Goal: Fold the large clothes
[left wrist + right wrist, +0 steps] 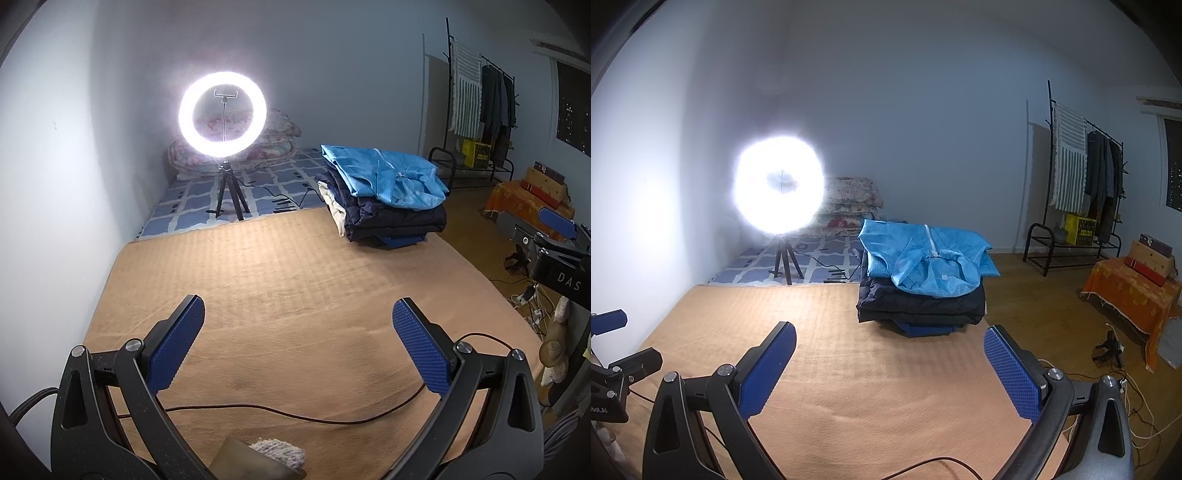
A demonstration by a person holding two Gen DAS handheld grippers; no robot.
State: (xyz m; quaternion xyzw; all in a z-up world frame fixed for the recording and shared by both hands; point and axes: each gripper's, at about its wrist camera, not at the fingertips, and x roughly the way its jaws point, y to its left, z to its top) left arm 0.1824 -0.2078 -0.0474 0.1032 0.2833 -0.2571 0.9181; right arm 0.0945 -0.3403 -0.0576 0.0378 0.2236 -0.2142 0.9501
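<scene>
A stack of folded clothes sits at the far right of the tan blanket. On top lies a light blue zip-up garment, over a dark navy padded jacket and a cream piece. My left gripper hovers open above the bare blanket, well short of the stack. My right gripper is open too, nothing between its blue pads, with the stack just beyond them. The right gripper also shows at the edge of the left wrist view.
A lit ring light on a small tripod stands on the blue checked mat, folded quilts behind it. A clothes rack, an orange-draped box and floor cables are on the right. A thin cable crosses the blanket.
</scene>
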